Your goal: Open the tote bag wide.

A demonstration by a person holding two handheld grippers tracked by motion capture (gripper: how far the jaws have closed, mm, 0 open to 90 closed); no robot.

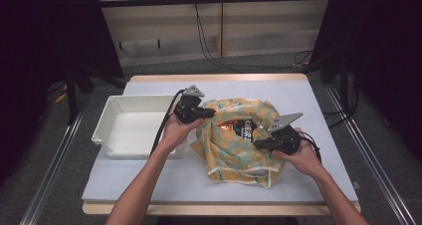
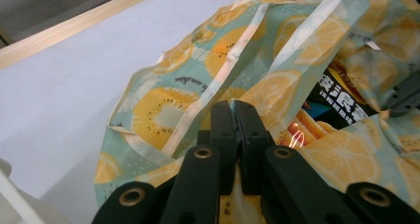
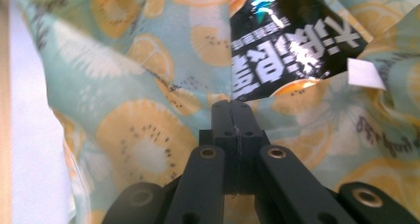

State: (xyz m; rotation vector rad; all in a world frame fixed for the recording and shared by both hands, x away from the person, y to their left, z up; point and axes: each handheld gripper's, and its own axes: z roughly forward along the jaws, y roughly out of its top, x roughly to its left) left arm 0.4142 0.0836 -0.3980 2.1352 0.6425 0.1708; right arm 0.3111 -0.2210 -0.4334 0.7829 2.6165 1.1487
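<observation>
A fruit-print cloth bag (image 1: pixel 239 143) lies mid-table, right of a white plastic bin (image 1: pixel 130 126). Inside the bag sits a black snack packet (image 1: pixel 242 127), its lower part buried in the folds, its print too small to read. My left gripper (image 1: pixel 209 113) is clamped on the bag's rim. My right gripper (image 1: pixel 257 144) has its jaws together on the opposite edge, pinching fabric.

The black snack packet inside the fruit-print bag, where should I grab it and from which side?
Grip the snack packet by its upper edge, coming down through the mouth of the bag. Probably only that end is exposed; cloth wraps the rest. The left gripper and right gripper pinch the bag's rim on either side.
</observation>
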